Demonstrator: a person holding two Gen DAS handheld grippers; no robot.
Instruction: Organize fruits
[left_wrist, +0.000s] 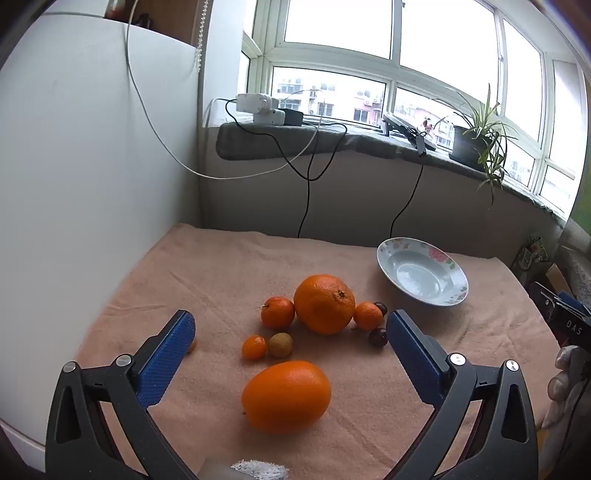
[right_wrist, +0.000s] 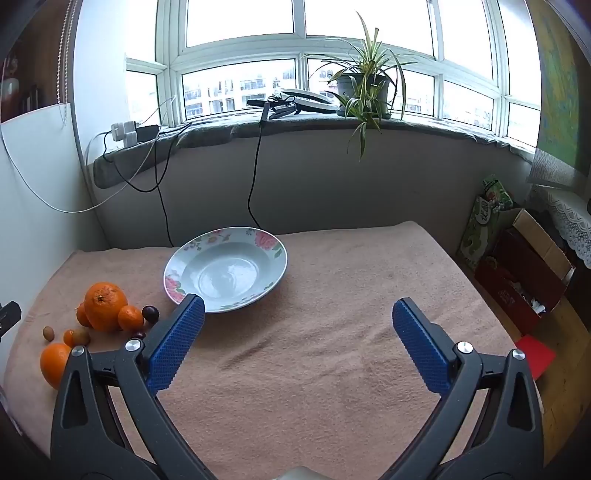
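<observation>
Peach-coloured towelling (right_wrist: 332, 295) covers the table beneath a bay window, where I hold a two-finger tool in each hand above the fruit.

Nearest to me, my left gripper (left_wrist: 290, 328) hangs with its blue-padded jaws spread wide and nothing between the pads; it tilts down toward the cloth. Just ahead of it lies an oval orange (left_wrist: 286, 396), alone on the towel. Beyond that sit a small kumquat-like fruit (left_wrist: 254, 347) and a brownish round fruit (left_wrist: 280, 345), side by side and apparently touching. Farther on, a big round orange (left_wrist: 324, 304) stands with a small mandarin (left_wrist: 277, 312) against its left side and another mandarin (left_wrist: 367, 315) against its right. Two dark cherries sit by that right-hand mandarin, one (left_wrist: 380, 307) behind it and one (left_wrist: 378, 337) nearer me. One more small fruit (left_wrist: 192, 346) peeks out from behind the left finger, too hidden to name.

My right gripper (right_wrist: 297, 325) is likewise fully open and empty, poised over bare towel to the right of the fruit. Its left pad overlaps the near rim of a flower-patterned plate (right_wrist: 275, 245) in the picture; whether they touch I cannot tell. The plate holds nothing and stands well apart from the fruit cluster.

At the back, black and white cables (right_wrist: 255, 173) drop from a cloth-covered sill (right_wrist: 424, 125), which carries a potted spider plant (right_wrist: 364, 86) and white plug adapters (right_wrist: 123, 133). A red carton (right_wrist: 517, 280) stands on the floor to the right.
</observation>
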